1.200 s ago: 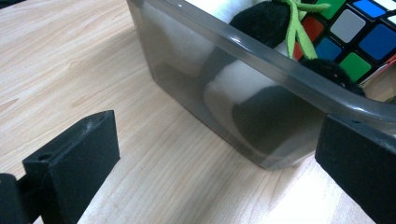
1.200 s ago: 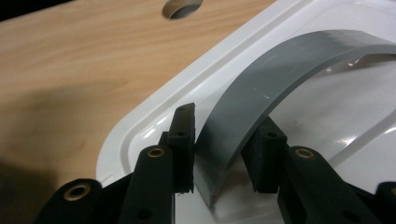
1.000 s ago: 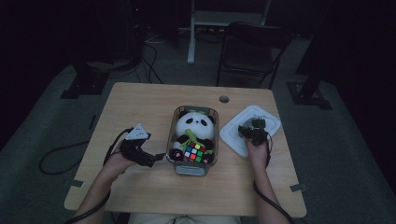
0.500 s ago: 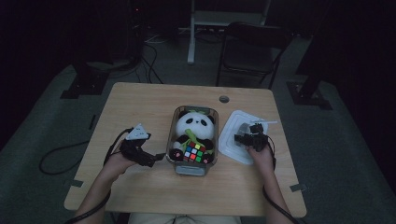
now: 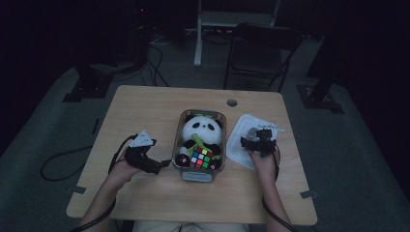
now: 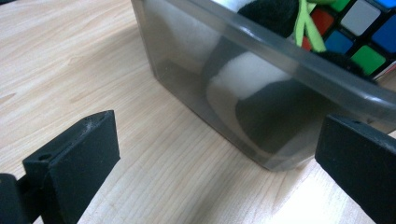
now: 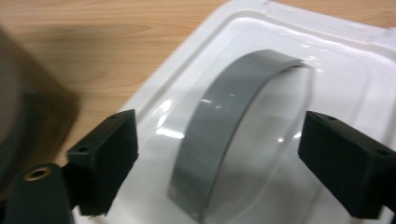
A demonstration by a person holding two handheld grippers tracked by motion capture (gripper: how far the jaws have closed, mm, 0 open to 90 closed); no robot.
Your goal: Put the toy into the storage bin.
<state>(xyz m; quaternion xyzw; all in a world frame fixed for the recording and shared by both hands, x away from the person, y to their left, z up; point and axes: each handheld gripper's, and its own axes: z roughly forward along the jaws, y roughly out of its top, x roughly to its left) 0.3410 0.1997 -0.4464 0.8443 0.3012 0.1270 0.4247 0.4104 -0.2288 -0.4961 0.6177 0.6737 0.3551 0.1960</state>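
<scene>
A translucent grey container point(image 5: 197, 176) sits mid-table with a panda plush point(image 5: 200, 130) and a colourful puzzle cube point(image 5: 200, 159) inside. My left gripper point(image 5: 163, 165) stands open at the container's near left corner point(image 6: 224, 60), one jaw on either side of that corner without touching it; the cube point(image 6: 364, 28) shows over the rim. To the right, the white lid point(image 5: 244, 126) lies on the table. My right gripper point(image 5: 258, 137) hovers over it, and its jaws have just been opening. The lid's grey curved handle point(image 7: 224, 126) is between the jaws but free of both pads.
A round grommet hole point(image 5: 232, 102) marks the table's far edge. Cables point(image 5: 63, 159) trail off the left side. A chair point(image 5: 261, 48) and stand legs sit on the dark floor beyond. Bare wood point(image 5: 145, 111) lies left of the container.
The white lid has come down a little nearer and flatter on the table under the right gripper. The left hand has kept still.
</scene>
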